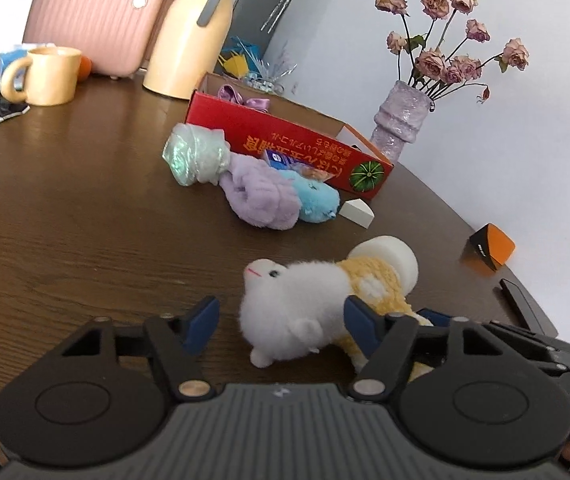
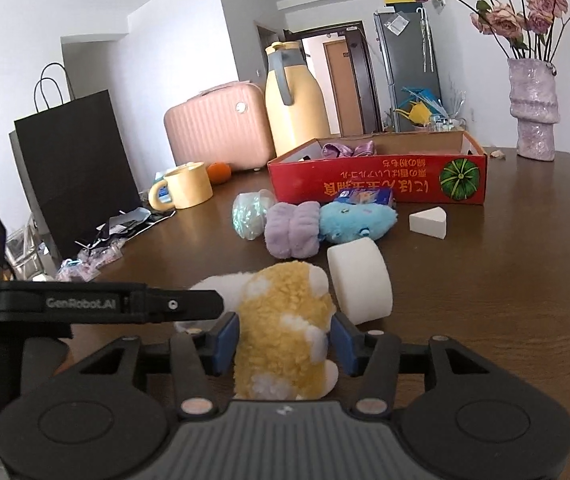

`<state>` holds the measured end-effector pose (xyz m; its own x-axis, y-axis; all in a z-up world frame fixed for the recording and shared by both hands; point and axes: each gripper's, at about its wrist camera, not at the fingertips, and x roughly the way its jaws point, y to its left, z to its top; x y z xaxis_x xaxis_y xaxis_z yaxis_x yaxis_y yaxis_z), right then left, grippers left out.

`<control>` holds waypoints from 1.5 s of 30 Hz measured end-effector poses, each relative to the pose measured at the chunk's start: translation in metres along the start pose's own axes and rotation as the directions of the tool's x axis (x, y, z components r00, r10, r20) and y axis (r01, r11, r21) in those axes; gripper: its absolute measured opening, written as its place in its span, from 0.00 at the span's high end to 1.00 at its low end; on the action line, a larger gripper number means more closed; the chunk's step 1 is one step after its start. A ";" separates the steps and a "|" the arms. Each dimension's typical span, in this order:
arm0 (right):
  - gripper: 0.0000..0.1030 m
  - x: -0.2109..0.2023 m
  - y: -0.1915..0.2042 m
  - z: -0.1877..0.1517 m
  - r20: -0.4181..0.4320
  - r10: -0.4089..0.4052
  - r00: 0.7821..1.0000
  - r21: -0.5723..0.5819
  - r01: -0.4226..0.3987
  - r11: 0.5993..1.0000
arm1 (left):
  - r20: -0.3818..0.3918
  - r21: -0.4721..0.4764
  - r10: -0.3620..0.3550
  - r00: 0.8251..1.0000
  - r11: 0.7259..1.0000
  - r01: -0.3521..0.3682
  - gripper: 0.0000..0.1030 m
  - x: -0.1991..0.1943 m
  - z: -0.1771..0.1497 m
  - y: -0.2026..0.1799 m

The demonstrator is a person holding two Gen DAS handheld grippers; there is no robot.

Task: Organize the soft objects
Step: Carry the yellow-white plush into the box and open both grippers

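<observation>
Fingers [image 2: 227, 340] of our right gripper [image 2: 283, 340] press in on the yellow body of the plush toy [image 2: 285, 320], one blue pad on each flank, so we judge this gripper closed on it. Our left gripper [image 1: 281, 320] has its jaws spread wide, with the toy's white head [image 1: 289, 312] between them; the right-hand pad touches the toy and the other stands clear of it, so it is open.

The toy lies on the brown table [image 1: 85, 208], just beside a white foam roll [image 2: 361, 280]. Well beyond it sits the red box [image 2: 377, 176], with a purple plush [image 2: 293, 232], a blue plush [image 2: 357, 220] and a shiny green bundle [image 2: 249, 216] lying in front of its near wall.

If the box is where the soft things belong, we should:

- keep the grip low on the body, since the fur will compress and could slip;
- lift straight up before travelling, so the toy clears the foam roll and the plush pile;
- carry it over the near wall and release inside.

Both grippers are held low and nearly level with the table. The left one comes in across the right one's view from its left, so the two meet at the toy from different angles.
</observation>
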<state>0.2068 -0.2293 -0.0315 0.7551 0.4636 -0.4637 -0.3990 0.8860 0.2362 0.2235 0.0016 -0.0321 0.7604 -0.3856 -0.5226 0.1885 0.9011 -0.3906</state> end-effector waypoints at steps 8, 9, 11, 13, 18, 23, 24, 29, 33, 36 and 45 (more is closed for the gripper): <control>0.60 0.004 -0.001 -0.003 -0.016 0.019 1.000 0.012 -0.019 1.000 | -0.004 -0.021 -0.041 0.999 0.999 0.041 0.51 0.003 0.000 0.004; 0.61 0.004 -0.001 -0.003 -0.016 0.022 1.000 0.011 -0.022 1.000 | -0.004 -0.026 -0.044 0.999 0.999 0.044 0.52 0.002 0.001 0.004; 0.62 0.002 0.001 -0.002 -0.013 0.028 1.000 0.000 -0.028 1.000 | 0.008 -0.036 -0.052 0.999 0.998 0.053 0.52 -0.003 0.004 0.004; 0.63 -0.002 0.001 0.004 0.009 0.048 0.999 0.002 -0.048 0.999 | 0.035 -0.038 -0.060 0.998 0.997 0.062 0.52 -0.008 0.012 0.003; 0.63 -0.009 -0.007 0.045 0.088 0.057 0.995 -0.035 -0.054 0.998 | 0.116 0.010 -0.127 0.985 0.992 0.127 0.52 -0.002 0.067 -0.017; 0.64 0.012 -0.057 0.124 0.169 0.013 0.986 -0.043 -0.006 0.999 | 0.135 0.135 -0.199 0.971 0.974 0.181 0.52 0.061 0.166 -0.058; 0.64 0.021 -0.070 0.141 0.171 0.002 0.985 -0.034 0.004 0.999 | 0.124 0.147 -0.200 0.972 0.972 0.181 0.52 0.080 0.183 -0.064; 0.64 0.088 -0.139 0.206 0.093 -0.046 0.995 0.032 0.043 0.999 | 0.023 0.108 -0.176 0.984 0.979 0.173 0.52 0.189 0.242 -0.074; 0.64 0.148 -0.184 0.227 -0.017 -0.069 0.997 0.064 0.070 0.995 | -0.081 0.105 -0.123 0.989 0.986 0.131 0.52 0.274 0.256 -0.068; 0.64 0.188 -0.210 0.228 -0.120 -0.075 0.990 0.091 0.086 0.992 | -0.179 0.109 -0.057 0.982 0.991 0.078 0.52 0.319 0.254 -0.063; 0.51 0.224 -0.194 0.222 -0.177 -0.238 0.955 -0.062 0.231 0.971 | -0.202 0.193 0.006 0.979 0.981 0.034 0.50 0.335 0.240 -0.067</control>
<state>0.5685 -0.2957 0.0089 0.7243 0.2302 -0.6499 -0.2454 0.9670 0.0691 0.6152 -0.1401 0.0005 0.6205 -0.4121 -0.6672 0.3307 0.9089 -0.2539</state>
